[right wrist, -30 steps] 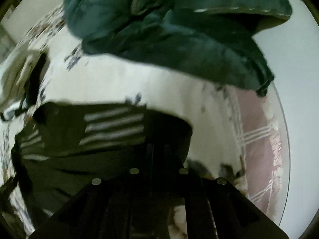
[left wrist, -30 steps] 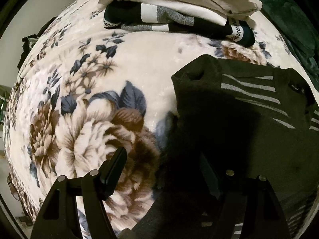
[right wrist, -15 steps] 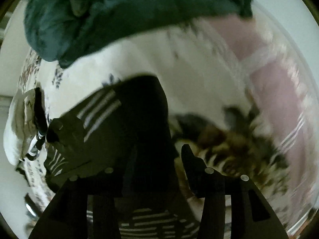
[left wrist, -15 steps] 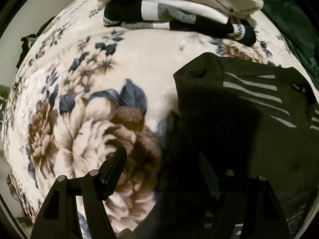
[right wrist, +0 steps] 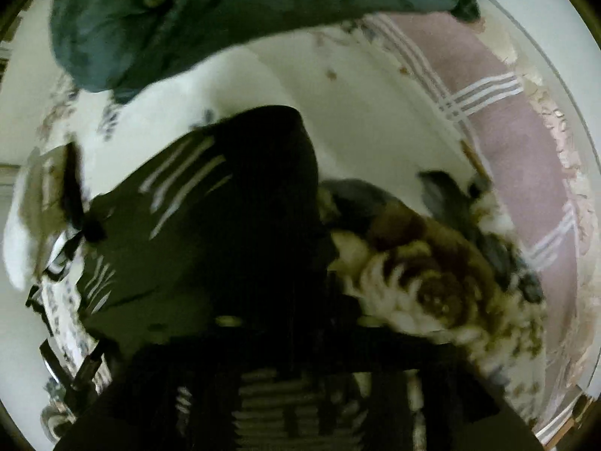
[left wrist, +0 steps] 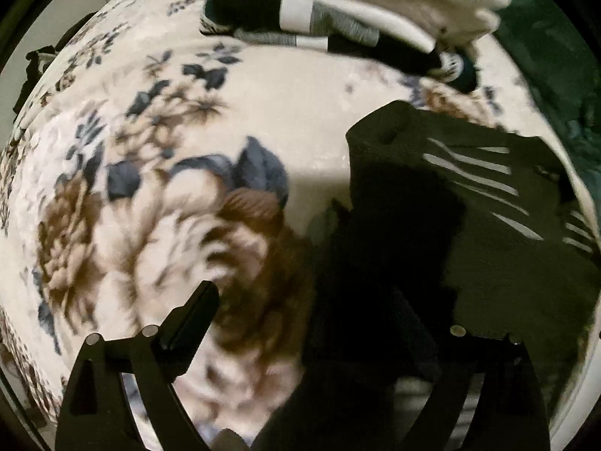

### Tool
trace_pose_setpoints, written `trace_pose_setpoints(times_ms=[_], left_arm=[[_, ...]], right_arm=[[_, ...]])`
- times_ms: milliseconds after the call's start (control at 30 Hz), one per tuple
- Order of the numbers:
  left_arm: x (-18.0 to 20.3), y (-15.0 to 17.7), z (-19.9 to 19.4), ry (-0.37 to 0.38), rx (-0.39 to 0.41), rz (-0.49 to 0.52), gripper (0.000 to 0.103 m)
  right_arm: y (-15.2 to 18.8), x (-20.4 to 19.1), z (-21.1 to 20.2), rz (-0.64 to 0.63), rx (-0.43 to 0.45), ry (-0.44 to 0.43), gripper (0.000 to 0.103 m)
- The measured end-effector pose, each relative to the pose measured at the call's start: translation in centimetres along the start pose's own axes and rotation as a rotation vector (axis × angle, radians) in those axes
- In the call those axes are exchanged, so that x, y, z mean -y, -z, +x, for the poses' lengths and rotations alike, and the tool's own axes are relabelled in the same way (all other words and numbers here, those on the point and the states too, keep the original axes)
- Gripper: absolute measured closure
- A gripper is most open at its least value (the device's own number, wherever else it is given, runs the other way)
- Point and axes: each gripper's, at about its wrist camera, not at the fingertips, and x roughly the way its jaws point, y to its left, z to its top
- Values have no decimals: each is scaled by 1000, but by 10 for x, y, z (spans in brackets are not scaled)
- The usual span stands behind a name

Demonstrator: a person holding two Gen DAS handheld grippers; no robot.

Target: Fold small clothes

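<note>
The dark striped garment (left wrist: pixel 469 203) lies on the floral blanket (left wrist: pixel 157 195), near the folded stack (left wrist: pixel 338 11), mid-fold. The left gripper (left wrist: pixel 300 323) stands jaws apart. I cannot tell the jaws of the right gripper (right wrist: pixel 296 338); its next move needs a firm hold on the near edge.

I see a cream floral blanket (left wrist: pixel 285 112) spread across the bed, a dark green quilt (right wrist: pixel 195 18) bunched at its far side, a mauve striped sheet (right wrist: pixel 526 158) beneath, plain pale wall (right wrist: pixel 537 11) beyond.

No writing, label, brand or number can be read on anything here.
</note>
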Motion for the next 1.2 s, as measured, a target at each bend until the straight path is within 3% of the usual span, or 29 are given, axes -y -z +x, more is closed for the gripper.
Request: trace_pose_setpoints(times_ms=[200, 300, 400, 533, 633, 733, 800, 833, 900, 967, 1033, 1067, 1200], left_arm=[[1, 70, -50, 30, -48, 125, 11], [41, 117, -70, 65, -97, 233, 11], [93, 167, -82, 122, -148, 326, 11], [175, 237, -86, 228, -230, 401, 11], [251, 305, -80, 298, -313, 457, 11], [308, 358, -64, 305, -376, 504, 11], [334, 383, -48, 267, -391, 535, 12], [344, 393, -40, 235, -386, 549, 23], [355, 404, -26, 136, -333, 565, 34], [356, 404, -23, 121, -296, 554, 45], [353, 400, -28, 104, -242, 550, 85], [349, 397, -31, 103, -221, 547, 94], [334, 383, -42, 150, -196, 505, 96]], right_arm=[[76, 35, -53, 33, -55, -22, 57], [116, 57, -72, 77, -90, -8, 54], [134, 87, -85, 73, -123, 8, 53], [127, 116, -90, 23, -160, 56, 53], [102, 127, -91, -30, -169, 49, 53], [76, 123, -88, -120, -162, 50, 53], [58, 119, -81, -174, -163, 47, 53], [53, 118, -78, -187, -165, 36, 53], [36, 115, -69, -202, -164, 2, 53], [18, 111, -58, -199, -168, -47, 53], [-5, 104, -45, -187, -160, -100, 53], [-13, 101, -41, -179, -156, -123, 53], [-67, 90, -7, -98, -124, -226, 53]])
